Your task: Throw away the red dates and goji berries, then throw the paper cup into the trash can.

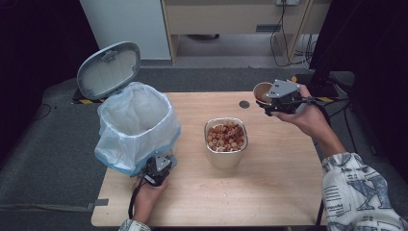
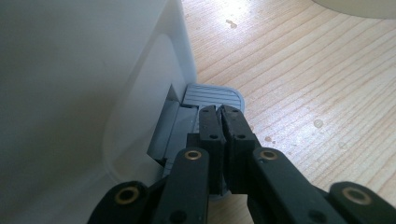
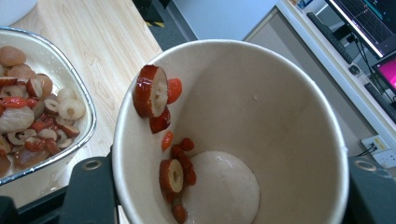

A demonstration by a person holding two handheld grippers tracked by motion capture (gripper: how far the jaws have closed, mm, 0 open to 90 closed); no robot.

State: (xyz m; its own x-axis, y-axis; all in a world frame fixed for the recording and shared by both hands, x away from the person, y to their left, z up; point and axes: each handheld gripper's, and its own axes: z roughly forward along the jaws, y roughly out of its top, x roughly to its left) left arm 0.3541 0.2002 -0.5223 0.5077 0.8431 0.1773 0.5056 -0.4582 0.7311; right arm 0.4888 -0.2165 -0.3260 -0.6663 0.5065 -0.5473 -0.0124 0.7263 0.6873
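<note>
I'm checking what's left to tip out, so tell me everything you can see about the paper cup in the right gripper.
The paper cup is round, cream inside, tan outside, held tilted above the table's far right by the right gripper, jaws clamping its wall. A few red date slices and small red bits cling to its wet inner wall and bottom; otherwise it's nearly empty.

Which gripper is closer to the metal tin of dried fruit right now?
The right. The right gripper holds a paper cup above the table beyond the tin, while the left gripper sits on the bin's pedal, farther off.
</note>
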